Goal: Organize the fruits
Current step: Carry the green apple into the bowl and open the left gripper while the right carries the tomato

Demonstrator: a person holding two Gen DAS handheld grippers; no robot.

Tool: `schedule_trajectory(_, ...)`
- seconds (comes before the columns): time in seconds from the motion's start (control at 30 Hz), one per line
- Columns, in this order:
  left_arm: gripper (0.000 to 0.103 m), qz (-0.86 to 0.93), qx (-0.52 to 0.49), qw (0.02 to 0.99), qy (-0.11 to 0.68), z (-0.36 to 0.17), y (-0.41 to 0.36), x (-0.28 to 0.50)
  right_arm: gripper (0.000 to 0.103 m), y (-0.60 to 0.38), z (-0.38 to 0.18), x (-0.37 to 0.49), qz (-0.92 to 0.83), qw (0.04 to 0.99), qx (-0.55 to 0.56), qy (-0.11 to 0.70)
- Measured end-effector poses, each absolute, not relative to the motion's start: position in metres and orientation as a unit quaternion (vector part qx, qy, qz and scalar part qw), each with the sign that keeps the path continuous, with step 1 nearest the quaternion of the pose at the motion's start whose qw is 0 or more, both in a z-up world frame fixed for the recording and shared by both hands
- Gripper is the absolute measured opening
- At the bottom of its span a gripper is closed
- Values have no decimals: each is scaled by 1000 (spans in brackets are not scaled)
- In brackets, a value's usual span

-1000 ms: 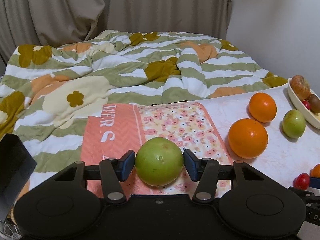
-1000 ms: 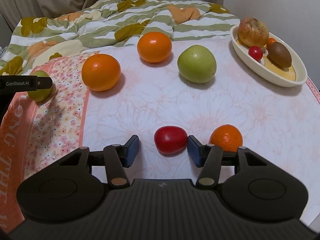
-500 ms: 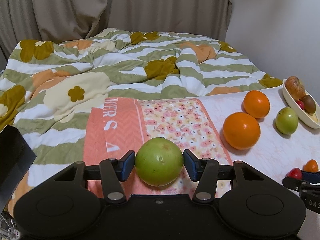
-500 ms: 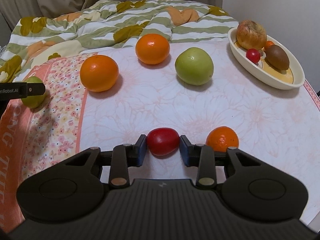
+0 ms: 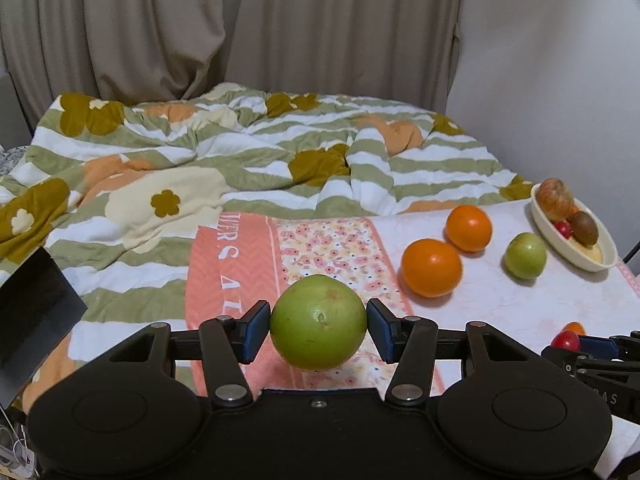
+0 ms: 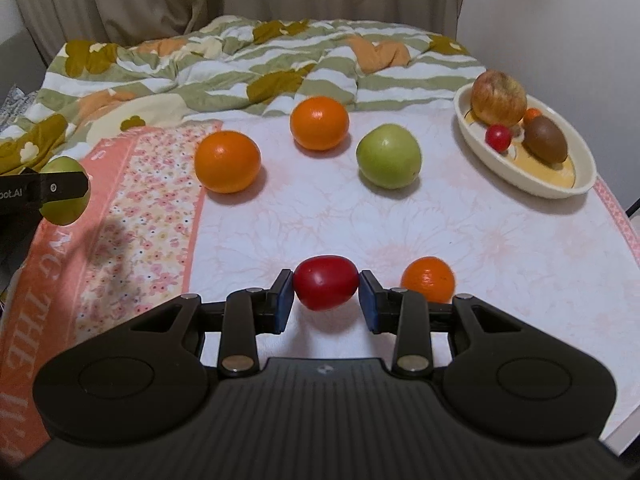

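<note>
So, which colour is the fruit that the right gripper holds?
Red. The small fruit sits between the right gripper pads, shown best in the right wrist view.

A small orange fruit [image 6: 533, 114] in the bowl [image 6: 562, 190] sits mostly hidden (behind the kiwi [image 6: 545, 144]).

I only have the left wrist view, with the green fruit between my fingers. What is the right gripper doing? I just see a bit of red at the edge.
Observer: The right gripper is shut on a red fruit, both pads pressing its sides.
Operator: Is anything close beside it?
Observer: A small orange fruit sits on the cloth just right of the red one, apart from it.
Operator: How full is the dish?
Observer: The dish holds a big apple, a small red fruit, a brown fruit and a tiny orange one tucked behind; its near end is bare.
</note>
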State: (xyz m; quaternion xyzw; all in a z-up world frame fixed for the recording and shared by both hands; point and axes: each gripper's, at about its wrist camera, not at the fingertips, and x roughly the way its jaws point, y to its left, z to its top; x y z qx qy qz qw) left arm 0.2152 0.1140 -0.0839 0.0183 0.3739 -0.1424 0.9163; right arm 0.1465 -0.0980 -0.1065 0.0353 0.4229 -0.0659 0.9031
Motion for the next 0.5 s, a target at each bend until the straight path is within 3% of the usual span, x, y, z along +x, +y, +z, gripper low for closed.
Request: schedule_trajectory(0.5, 57, -105, 11, 935, 337, -29, 74, 142, 51, -156, -53, 101, -46, 924, 48, 376)
